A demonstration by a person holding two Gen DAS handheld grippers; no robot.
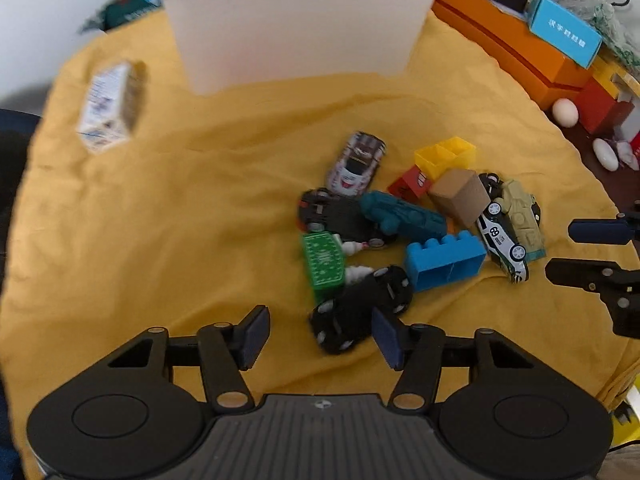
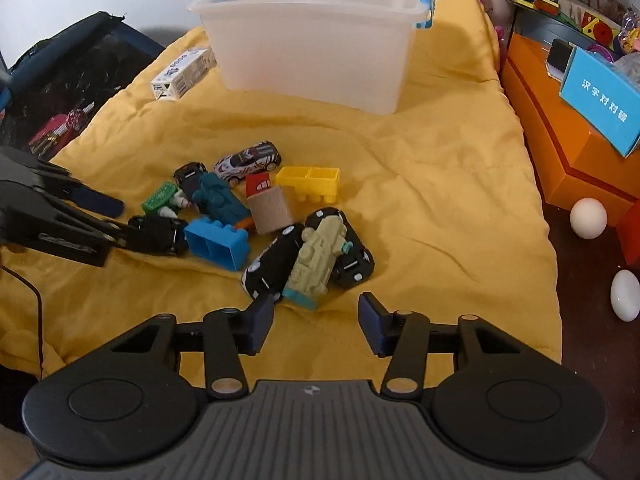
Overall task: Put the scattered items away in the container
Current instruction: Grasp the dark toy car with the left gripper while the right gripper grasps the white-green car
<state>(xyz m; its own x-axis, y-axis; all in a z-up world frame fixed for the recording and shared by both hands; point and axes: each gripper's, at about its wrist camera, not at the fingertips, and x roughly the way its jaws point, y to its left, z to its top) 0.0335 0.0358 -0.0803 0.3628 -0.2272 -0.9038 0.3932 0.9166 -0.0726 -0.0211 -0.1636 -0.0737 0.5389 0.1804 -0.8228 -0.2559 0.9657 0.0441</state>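
Note:
A pile of toys lies on the yellow cloth: a blue brick, a yellow brick, a teal train, a beige train, a cardboard block and several toy cars. The white plastic bin stands behind them. My left gripper is open, with a black toy car right between its fingertips; it also shows in the right wrist view. My right gripper is open and empty just before the beige train.
A small carton lies left of the bin. An orange box with a blue box on it stands to the right. White eggs lie on the dark floor. A black bag is at the left.

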